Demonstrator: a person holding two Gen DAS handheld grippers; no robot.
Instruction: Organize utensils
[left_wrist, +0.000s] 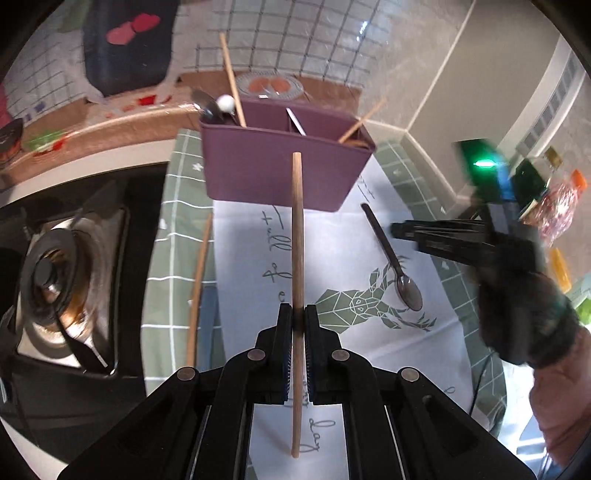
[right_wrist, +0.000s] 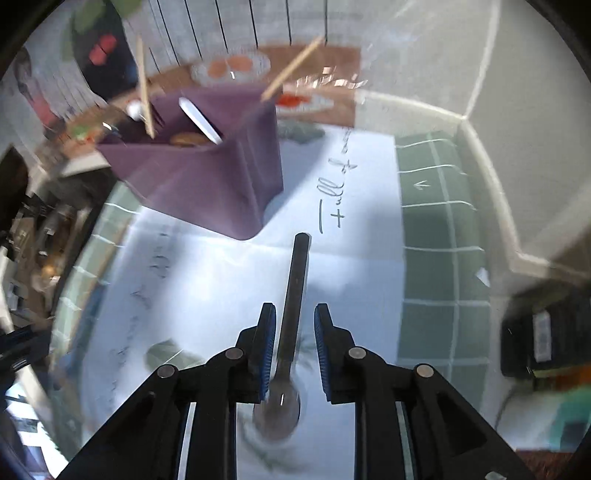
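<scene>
Left tongs (left_wrist: 298, 321): closed on a wooden chopstick (left_wrist: 297, 236), gripped along its lower half, raised above the white mat (left_wrist: 332, 243) and pointing toward the purple organizer (left_wrist: 280, 170). Right tongs (right_wrist: 294, 332): narrowly parted, straddling the handle of a dark spoon (right_wrist: 291, 314) that lies on the mat; pads not pressing it, bowl nearest the camera. A second chopstick (left_wrist: 199, 284) lies on the table left of the mat.
</scene>
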